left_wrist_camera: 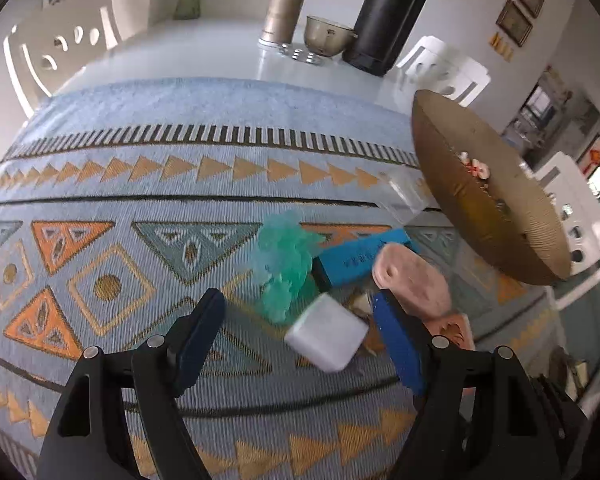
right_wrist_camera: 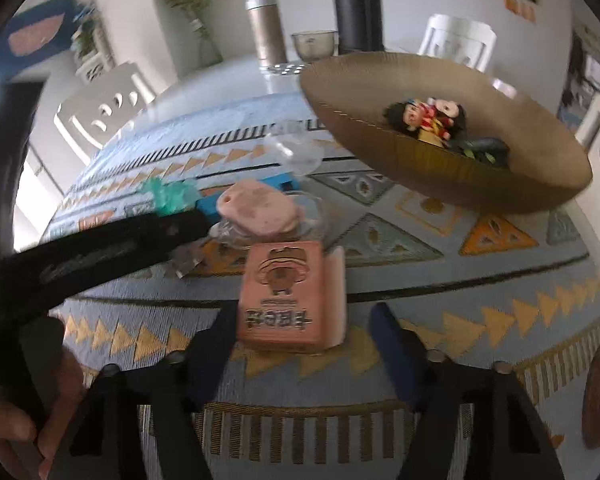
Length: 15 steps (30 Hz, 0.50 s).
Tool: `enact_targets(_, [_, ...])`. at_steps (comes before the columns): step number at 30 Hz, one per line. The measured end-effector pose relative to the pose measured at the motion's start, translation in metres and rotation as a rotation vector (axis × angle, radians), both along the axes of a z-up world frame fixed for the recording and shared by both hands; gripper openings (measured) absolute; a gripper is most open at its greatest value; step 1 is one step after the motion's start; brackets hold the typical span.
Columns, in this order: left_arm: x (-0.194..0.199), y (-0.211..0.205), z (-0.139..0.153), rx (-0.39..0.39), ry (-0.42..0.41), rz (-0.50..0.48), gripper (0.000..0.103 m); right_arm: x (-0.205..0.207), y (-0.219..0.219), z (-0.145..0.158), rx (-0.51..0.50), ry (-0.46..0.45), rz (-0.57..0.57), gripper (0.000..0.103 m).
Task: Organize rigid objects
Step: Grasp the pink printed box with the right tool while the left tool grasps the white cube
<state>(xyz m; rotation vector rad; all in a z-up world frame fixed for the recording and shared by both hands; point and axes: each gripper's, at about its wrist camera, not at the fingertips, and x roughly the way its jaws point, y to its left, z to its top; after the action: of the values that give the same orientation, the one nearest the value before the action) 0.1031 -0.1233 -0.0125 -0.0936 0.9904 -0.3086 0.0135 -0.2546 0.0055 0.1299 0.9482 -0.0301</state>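
So, my right hand-held gripper (right_wrist_camera: pixel 304 340) has its fingers either side of the near end of the pink box (right_wrist_camera: pixel 290 294) with the cartoon print; there's a gap on the right side, so it's not clamped. Just past that box sits a pink oval case (right_wrist_camera: pixel 256 210) on some clear plastic, with a blue box (right_wrist_camera: pixel 216 204) and a teal translucent toy (right_wrist_camera: pixel 168 196) off to the left of it. Further ahead and to the right is the big woven bowl (right_wrist_camera: pixel 500 188), holding a little doll (right_wrist_camera: pixel 424 118).

My left hand-held gripper (left_wrist_camera: pixel 296 320) is open over the patterned cloth (left_wrist_camera: pixel 120 184), with a white cube (left_wrist_camera: pixel 326 338) between the fingers nearer the right one, nothing pressing on it. Way at the far end of the surface (left_wrist_camera: pixel 204 56) there's a gold tumbler (left_wrist_camera: pixel 286 4) and a black flask (left_wrist_camera: pixel 388 16).
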Motion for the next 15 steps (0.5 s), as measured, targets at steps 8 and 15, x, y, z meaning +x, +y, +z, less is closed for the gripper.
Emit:
enact_targets(8, [-0.016, 0.019, 0.004, 0.084, 0.004, -0.079, 0.059, -0.003, 0.002, 0.000, 0.017, -0.011, 0.029, 0.042])
enact_targets(15, [-0.028, 0.044, 0.005, 0.048, 0.031, -0.137, 0.058, -0.003, 0.005, 0.000, 0.018, -0.012, 0.031, 0.042])
